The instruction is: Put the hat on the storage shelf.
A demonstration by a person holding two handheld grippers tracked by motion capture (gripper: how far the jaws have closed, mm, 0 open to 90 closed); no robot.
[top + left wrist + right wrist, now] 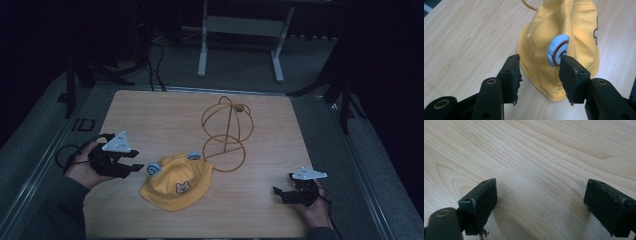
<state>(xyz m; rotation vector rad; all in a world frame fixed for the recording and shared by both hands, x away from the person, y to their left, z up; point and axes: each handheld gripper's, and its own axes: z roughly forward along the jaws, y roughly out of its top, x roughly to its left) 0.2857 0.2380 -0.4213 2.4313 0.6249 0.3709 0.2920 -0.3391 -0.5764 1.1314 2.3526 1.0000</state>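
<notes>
The yellow hat (176, 184) lies flat near the middle of the worktop (150, 110), toward its near edge, with a wire hat stand (227, 131) just behind it on the far right; the stand's base ring is partly covered by the hat's far rim. In the left gripper view the hat is cut off at the top and right, and its bear patch shows as a sliver. The left gripper (134, 161) sits at the worktop's left edge, its jaws standing well apart and holding nothing, with the hat's blue ear (556, 50) just beyond the tips. The right gripper (281, 192) rests near the near-right corner, jaws wide open over bare wood, well apart from the hat. The room behind is dark and hard to read.
</notes>
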